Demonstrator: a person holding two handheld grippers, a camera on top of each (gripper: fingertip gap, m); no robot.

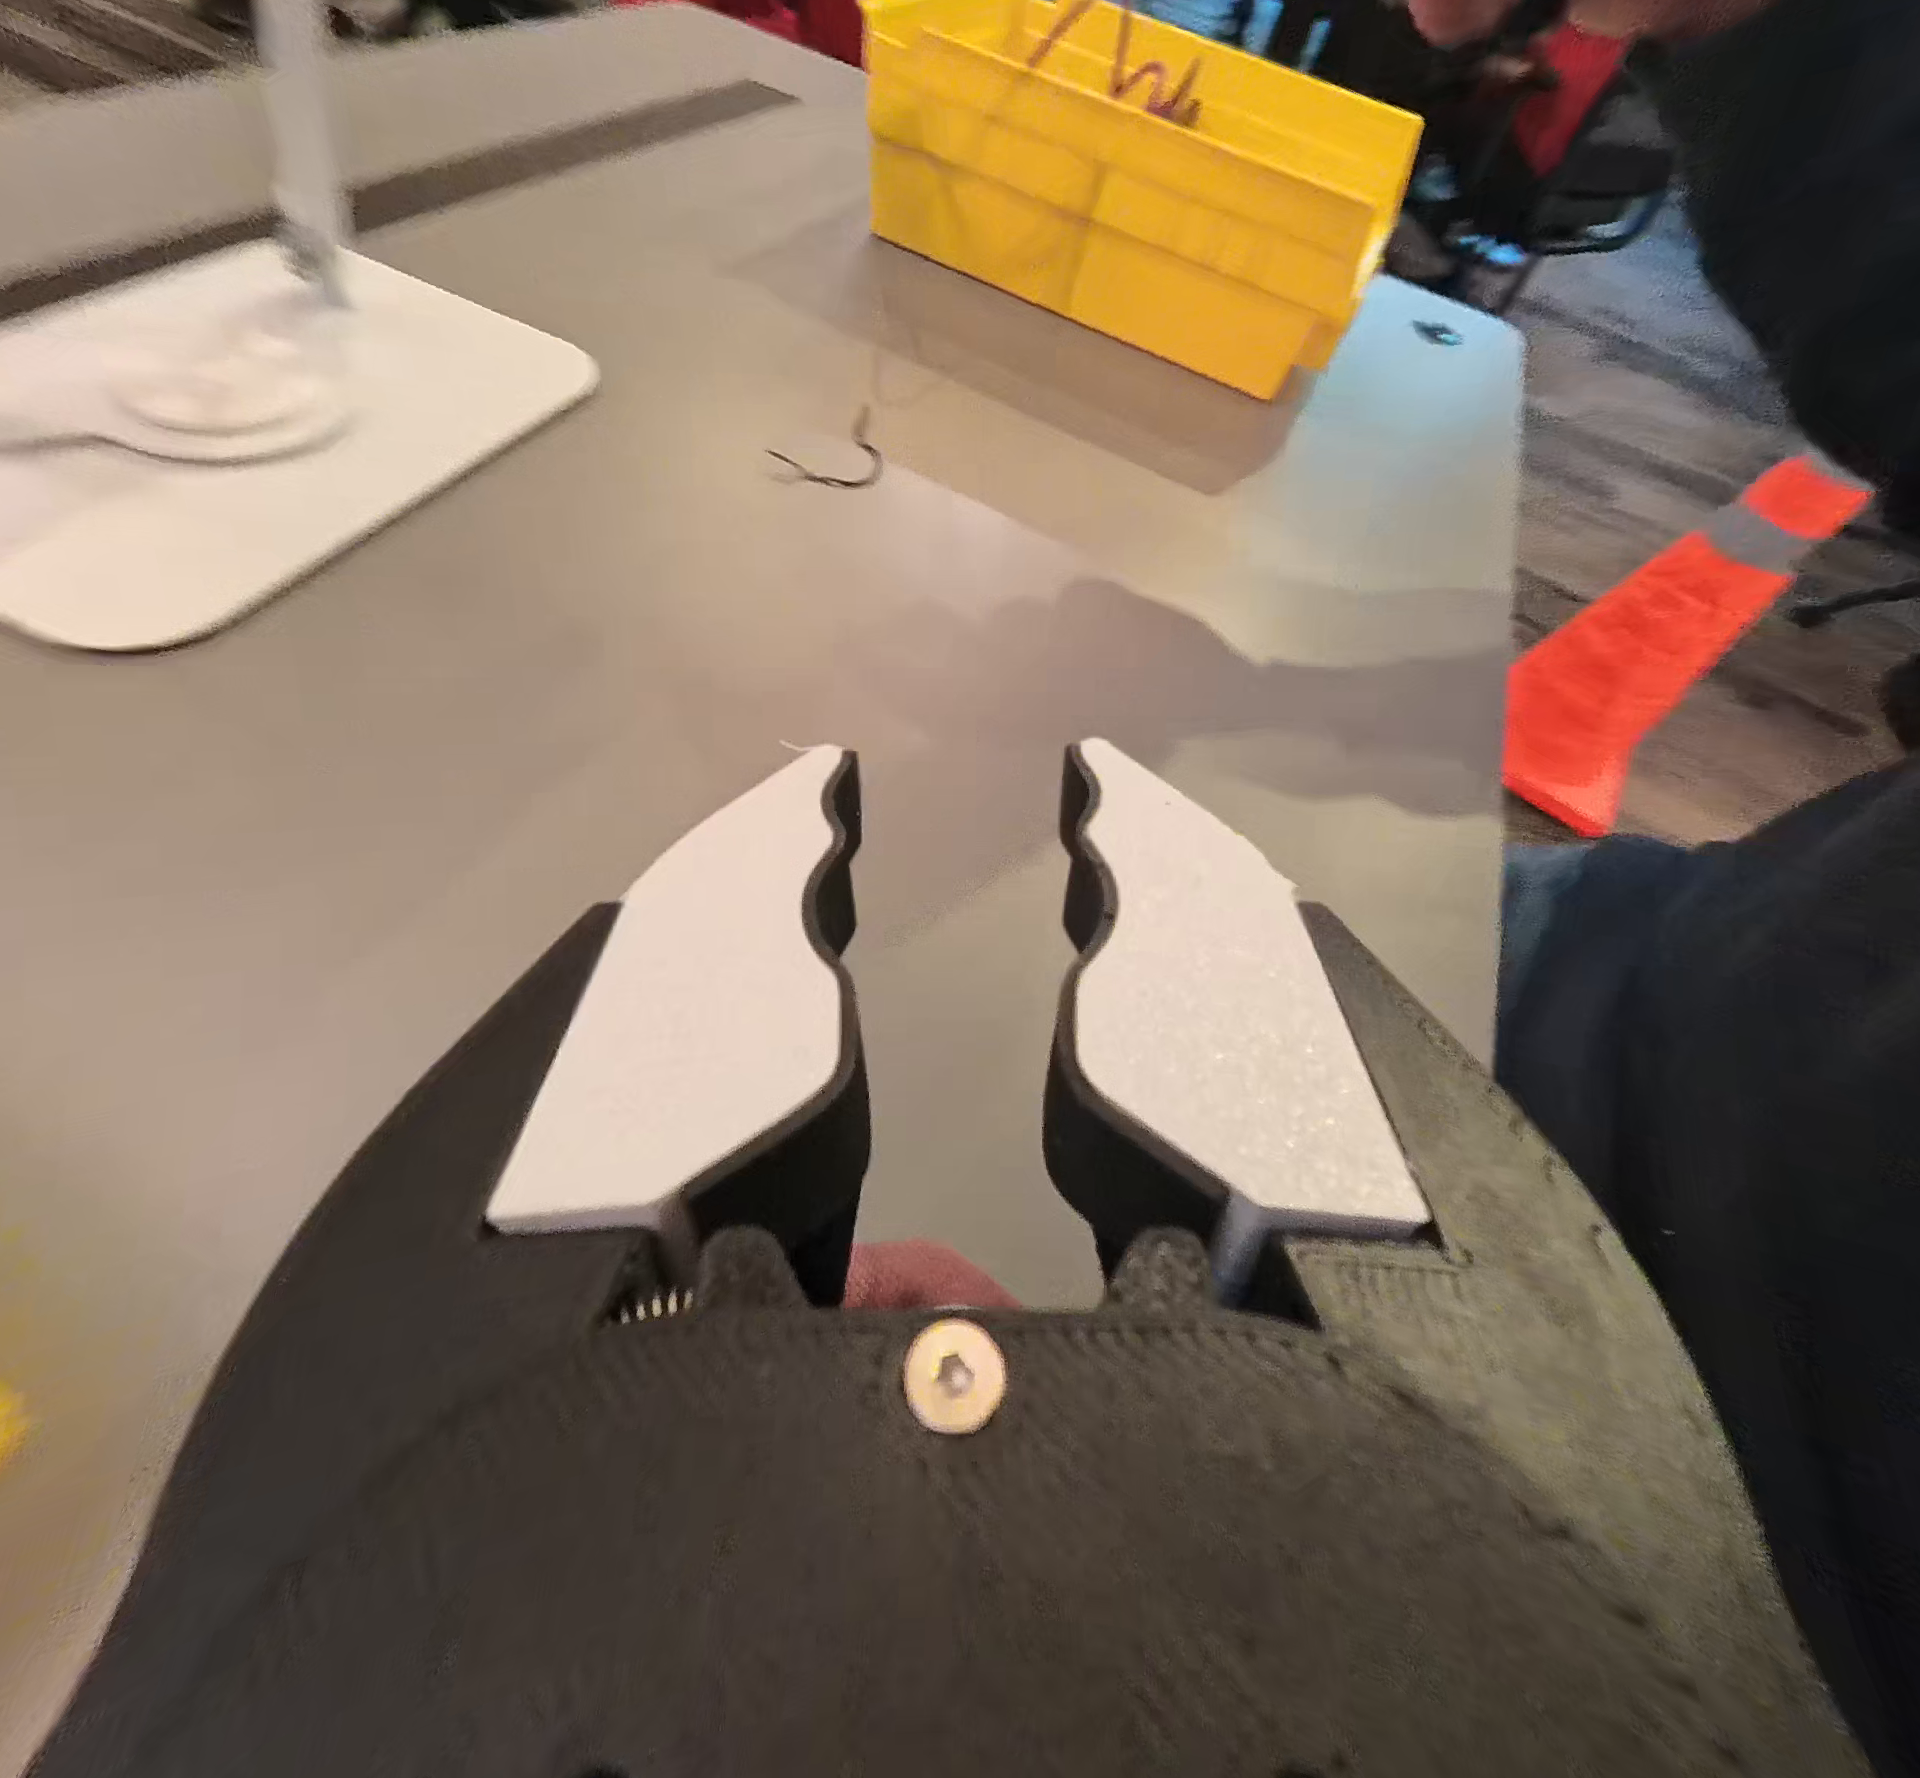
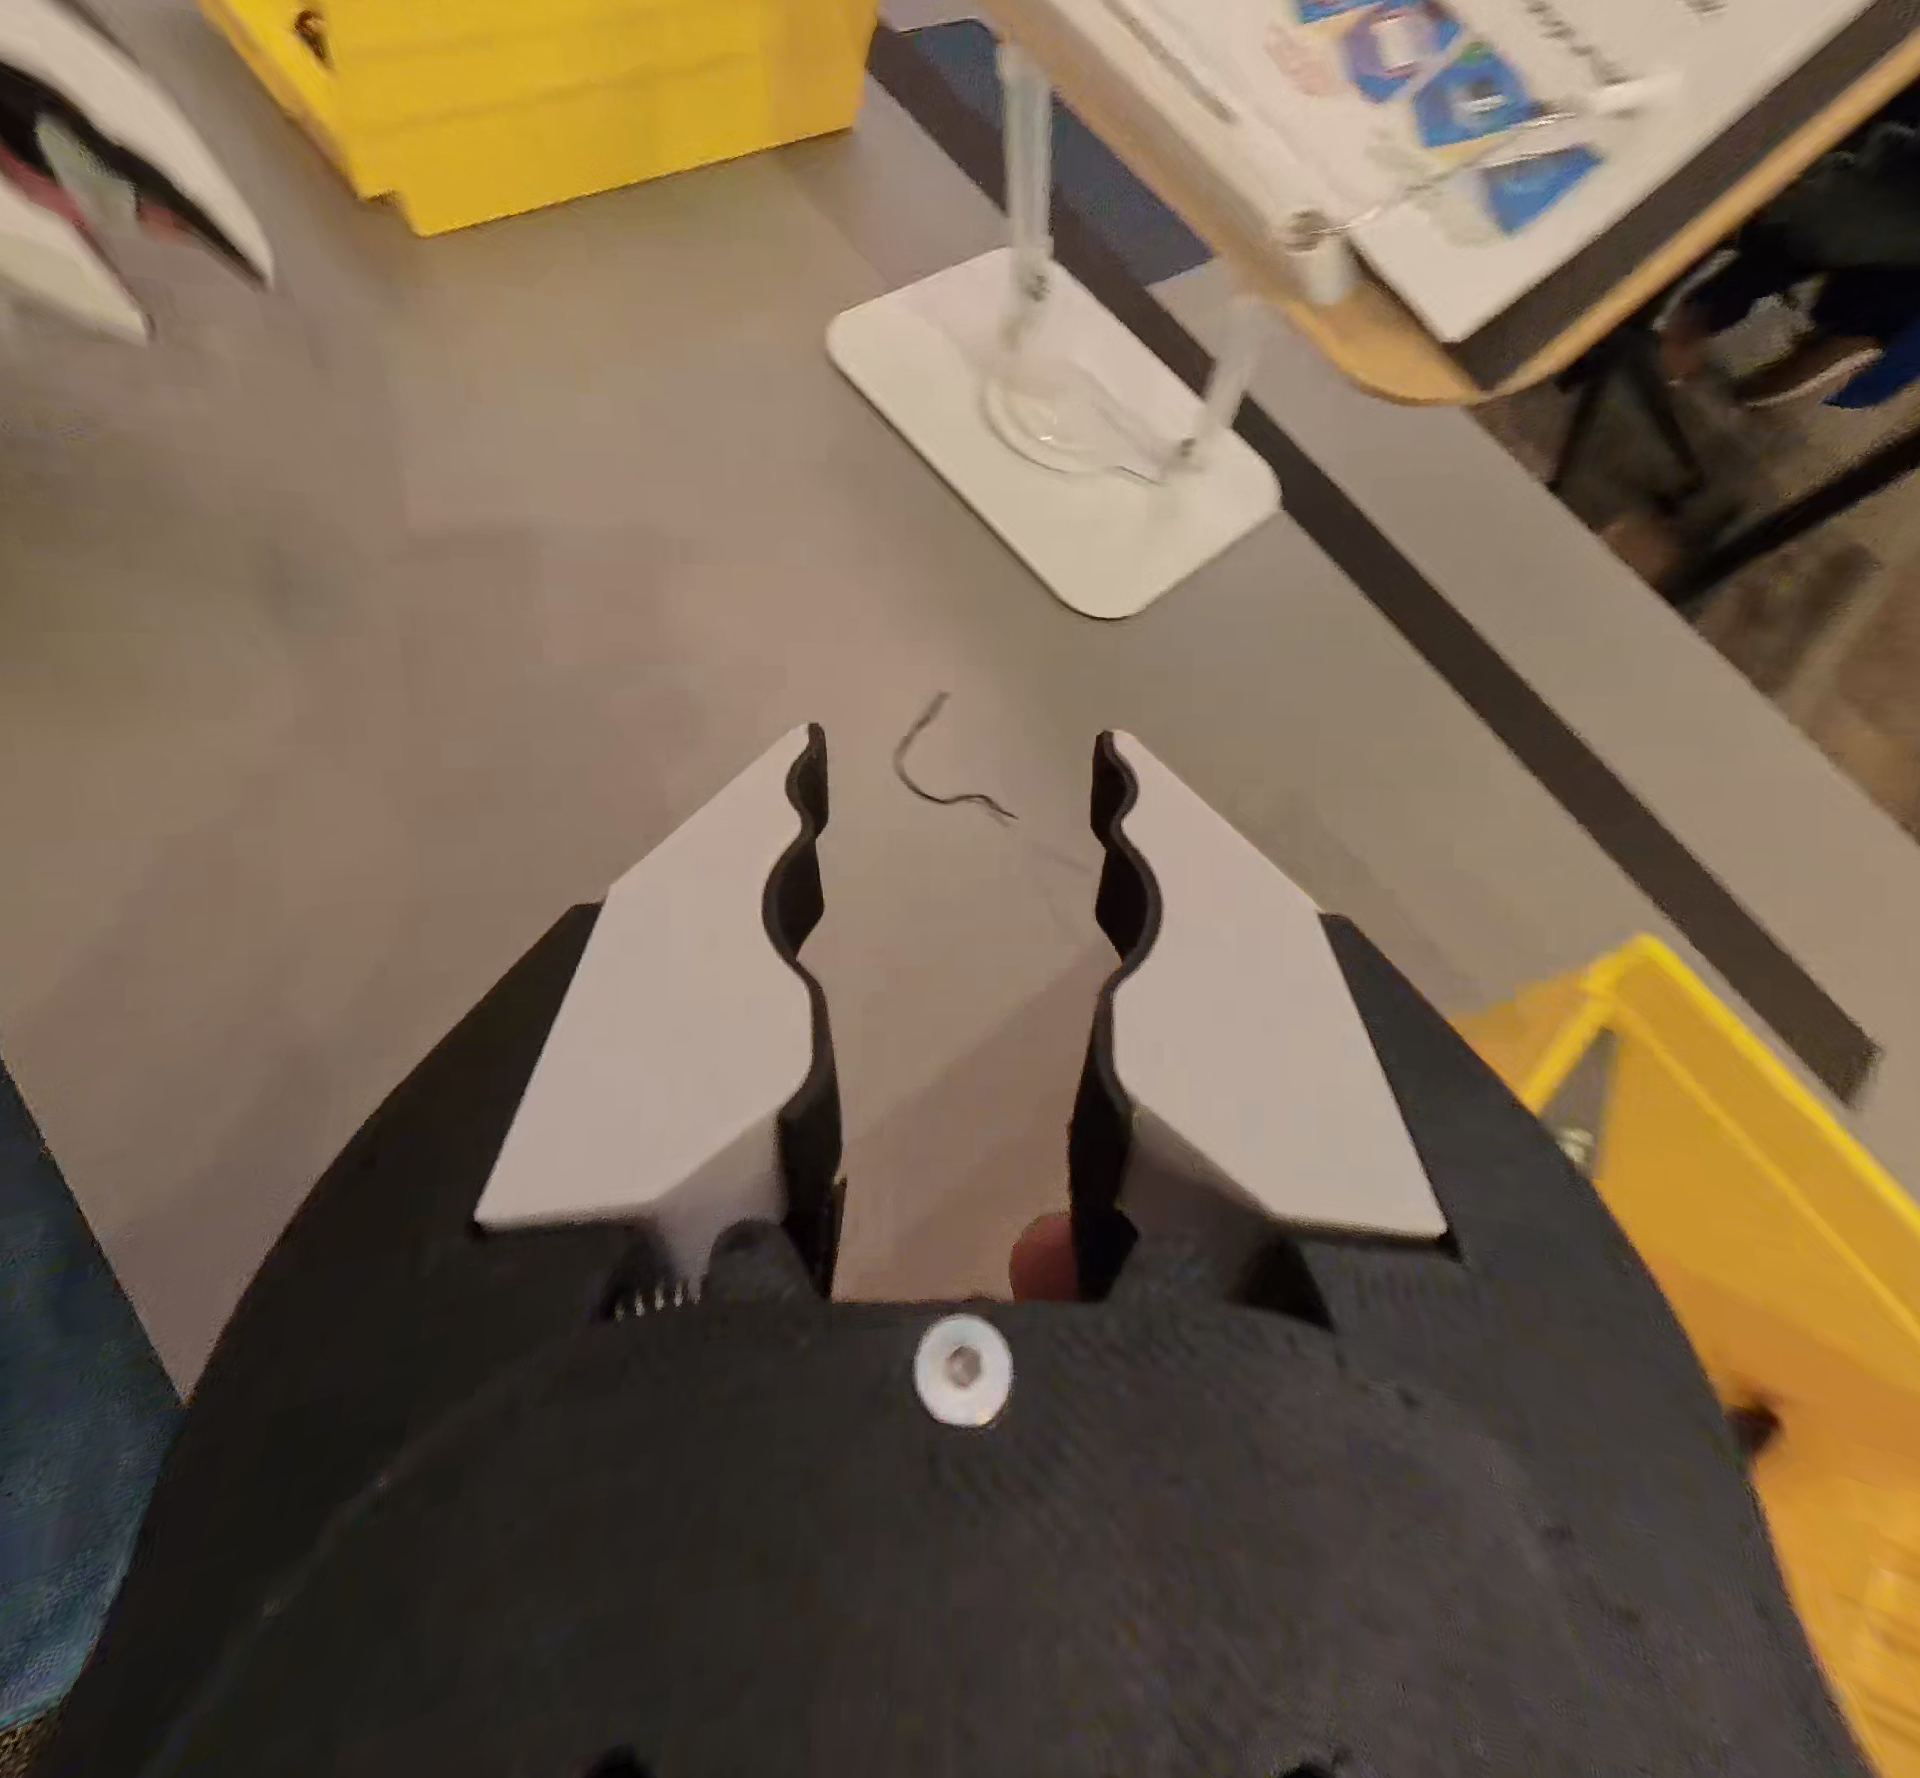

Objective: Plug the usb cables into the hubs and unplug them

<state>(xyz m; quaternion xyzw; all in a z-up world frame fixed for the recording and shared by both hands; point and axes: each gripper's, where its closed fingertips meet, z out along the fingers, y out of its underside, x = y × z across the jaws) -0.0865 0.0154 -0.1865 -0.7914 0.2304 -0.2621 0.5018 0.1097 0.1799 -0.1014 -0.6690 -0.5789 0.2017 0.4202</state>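
1. Grey bench (image 1: 623, 689) fills both views, with chair legs and dark floor beyond its far edge.
2. Left tongs (image 1: 961, 783) hang over bare bench, jaws parted by a moderate gap, holding nothing.
3. Right tongs (image 2: 961, 762) also stand apart and empty, low over the bench.
4. A thin black wire scrap (image 2: 940, 772) lies on the bench just beyond the right tongs' tips; the left view shows it (image 1: 831, 466) between the tongs and the yellow bin (image 1: 1132, 180).
5. That bin sits beyond the scrap and holds some reddish wire.
6. A white stand (image 2: 1049, 471) sits near the scrap, carrying a tilted board with a printed sheet (image 2: 1403, 14).
7. Another yellow bin (image 2: 1714, 1261) is just right of the right tongs.
8. No usb cable or hub can be made out; dark items in the far bin are too blurred to tell.
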